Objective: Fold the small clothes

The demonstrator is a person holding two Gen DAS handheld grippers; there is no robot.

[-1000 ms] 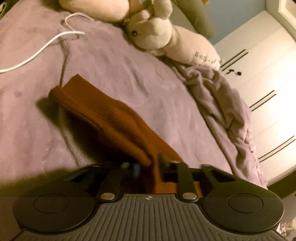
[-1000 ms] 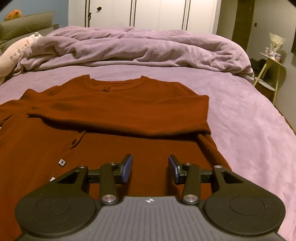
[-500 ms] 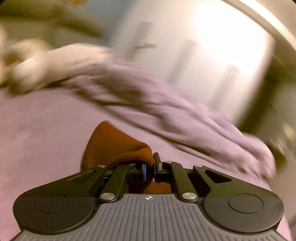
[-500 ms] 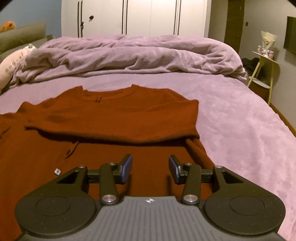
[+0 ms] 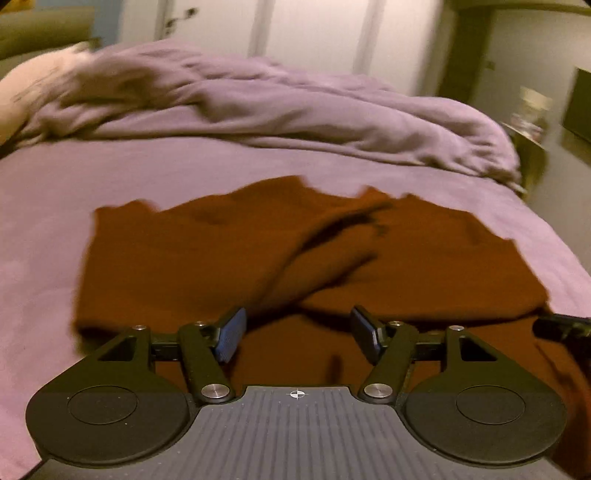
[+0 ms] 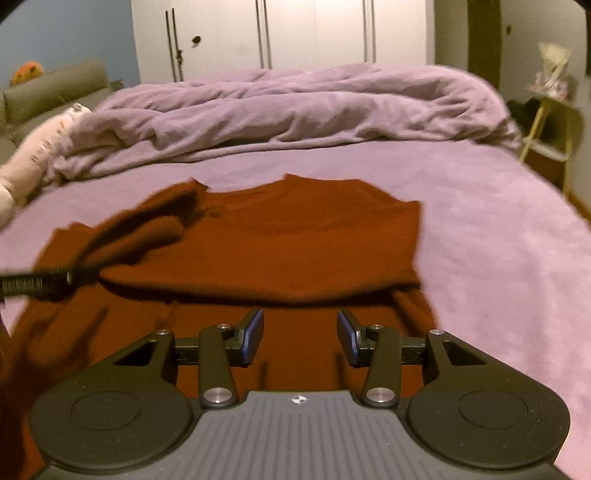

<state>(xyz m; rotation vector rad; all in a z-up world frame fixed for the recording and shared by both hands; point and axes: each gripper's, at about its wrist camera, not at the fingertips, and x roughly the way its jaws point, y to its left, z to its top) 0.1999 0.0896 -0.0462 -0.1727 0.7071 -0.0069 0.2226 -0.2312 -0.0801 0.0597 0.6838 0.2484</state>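
A rust-red knit cardigan [image 5: 207, 258] lies flat on the purple bed, both sleeves folded across its chest; it also shows in the right wrist view [image 6: 295, 240]. The left sleeve [image 5: 325, 254] lies diagonally over the body. My left gripper [image 5: 297, 334] is open and empty, just above the cardigan's lower part. My right gripper [image 6: 300, 334] is open and empty above the cardigan's lower right part. A dark blurred part of the other gripper shows at the right edge of the left view [image 5: 561, 328] and at the left edge of the right view [image 6: 37, 284].
A rumpled purple duvet [image 6: 295, 107] is heaped across the far side of the bed. A plush toy [image 6: 33, 155] lies at the far left. White wardrobe doors [image 6: 280, 33] stand behind. A small side table [image 6: 546, 133] stands at the right of the bed.
My left gripper carried the left sleeve across the cardigan, then opened and let it go. The sleeve now lies on the chest. My right gripper stayed open and drew back slightly.
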